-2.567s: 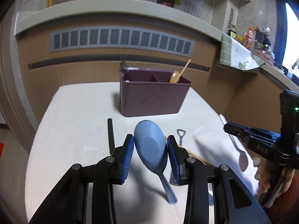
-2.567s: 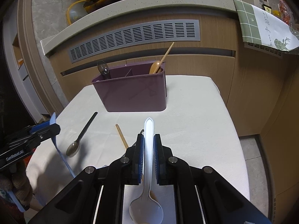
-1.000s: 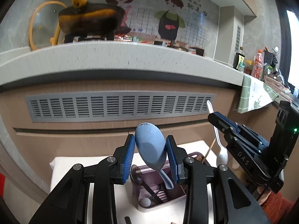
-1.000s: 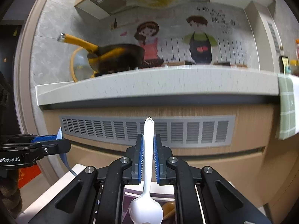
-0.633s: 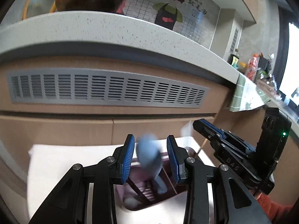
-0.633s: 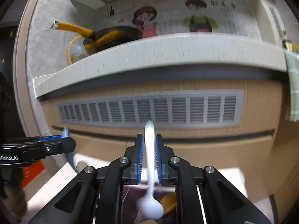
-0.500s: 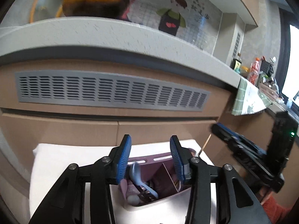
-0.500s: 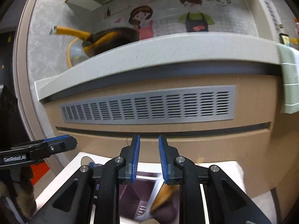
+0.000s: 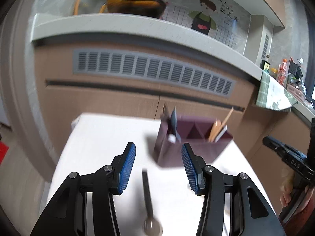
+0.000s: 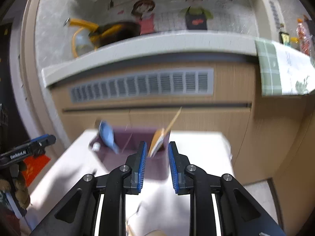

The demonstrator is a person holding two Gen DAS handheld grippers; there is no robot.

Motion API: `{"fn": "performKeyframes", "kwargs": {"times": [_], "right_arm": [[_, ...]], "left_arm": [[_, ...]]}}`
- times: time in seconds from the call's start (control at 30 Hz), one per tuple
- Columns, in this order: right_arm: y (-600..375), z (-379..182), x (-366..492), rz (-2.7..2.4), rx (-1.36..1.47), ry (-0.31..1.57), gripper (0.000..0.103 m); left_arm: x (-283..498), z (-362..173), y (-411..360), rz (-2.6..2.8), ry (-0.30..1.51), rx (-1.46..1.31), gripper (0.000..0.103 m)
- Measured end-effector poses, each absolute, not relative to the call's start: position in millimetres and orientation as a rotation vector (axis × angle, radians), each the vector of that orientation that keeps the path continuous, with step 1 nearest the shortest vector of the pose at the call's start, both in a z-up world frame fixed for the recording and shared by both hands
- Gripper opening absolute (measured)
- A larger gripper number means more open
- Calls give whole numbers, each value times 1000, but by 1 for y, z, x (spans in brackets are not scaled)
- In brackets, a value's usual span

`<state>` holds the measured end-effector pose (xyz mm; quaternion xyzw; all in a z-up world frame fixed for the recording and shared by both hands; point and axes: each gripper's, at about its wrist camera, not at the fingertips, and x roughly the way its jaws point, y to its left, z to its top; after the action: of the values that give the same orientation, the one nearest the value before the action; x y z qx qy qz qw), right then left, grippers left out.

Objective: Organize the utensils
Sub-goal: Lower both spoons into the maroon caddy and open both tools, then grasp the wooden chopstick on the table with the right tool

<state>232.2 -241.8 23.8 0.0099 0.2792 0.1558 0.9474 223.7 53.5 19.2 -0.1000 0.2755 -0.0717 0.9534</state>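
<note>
A purple utensil caddy [image 9: 196,147] stands on the white table [image 9: 102,137], also in the right wrist view [image 10: 130,141]. The blue spoon [image 9: 174,123] stands in its left compartment, seen again from the right wrist [image 10: 107,135]. A wooden spoon [image 9: 215,127] and the white spoon [image 9: 221,132] lean in its right compartment. My left gripper [image 9: 158,167] is open and empty, in front of the caddy. My right gripper [image 10: 156,166] is open and empty, just before the caddy. A dark spoon [image 9: 148,202] lies on the table between the left fingers.
A wooden cabinet front with a grey vent [image 9: 153,68] rises behind the table under a stone counter [image 10: 149,45]. A pan with a yellow handle [image 9: 133,2] sits on the counter. A green checked cloth [image 10: 269,68] hangs at the right.
Both grippers let go their spoons, blue and white, into the caddy, opened, and drew back and down from it. The views are motion-blurred.
</note>
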Motion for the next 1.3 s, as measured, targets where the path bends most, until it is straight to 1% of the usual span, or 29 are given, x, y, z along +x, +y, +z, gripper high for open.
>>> {"fn": "performKeyframes", "kwargs": {"times": [0.13, 0.2, 0.27, 0.37, 0.5, 0.63, 0.83, 0.93, 1.07, 1.13, 1.17, 1.23, 1.3], "right_arm": [[-238, -9, 217, 391, -44, 723, 21], [-235, -24, 208, 382, -92, 769, 21], [-228, -37, 199, 320, -190, 789, 21], [-219, -48, 184, 221, -315, 770, 21], [-220, -50, 170, 366, -244, 811, 21], [-209, -60, 185, 534, -191, 924, 21], [-168, -70, 214, 521, -318, 884, 18], [-154, -77, 236, 525, -327, 902, 18], [-148, -91, 259, 498, -296, 957, 16], [-148, -93, 262, 489, -293, 955, 15], [-147, -93, 261, 486, -302, 953, 13], [-145, -92, 259, 482, -322, 952, 6], [-149, -90, 255, 470, -307, 968, 4]], "left_arm": [[187, -2, 58, -118, 593, -183, 49], [171, -12, 61, -112, 614, -179, 49], [159, -22, 63, -109, 645, -182, 49], [148, -37, 66, -103, 688, -184, 49], [142, -45, 72, -91, 705, -204, 49], [140, -45, 76, -85, 701, -219, 49], [136, -42, 71, -130, 690, -205, 49], [137, -43, 70, -141, 694, -200, 49], [138, -47, 72, -141, 707, -202, 49], [139, -49, 72, -142, 714, -201, 49], [139, -50, 71, -142, 718, -201, 49], [140, -51, 69, -145, 723, -203, 49], [140, -52, 66, -152, 728, -200, 49]]}}
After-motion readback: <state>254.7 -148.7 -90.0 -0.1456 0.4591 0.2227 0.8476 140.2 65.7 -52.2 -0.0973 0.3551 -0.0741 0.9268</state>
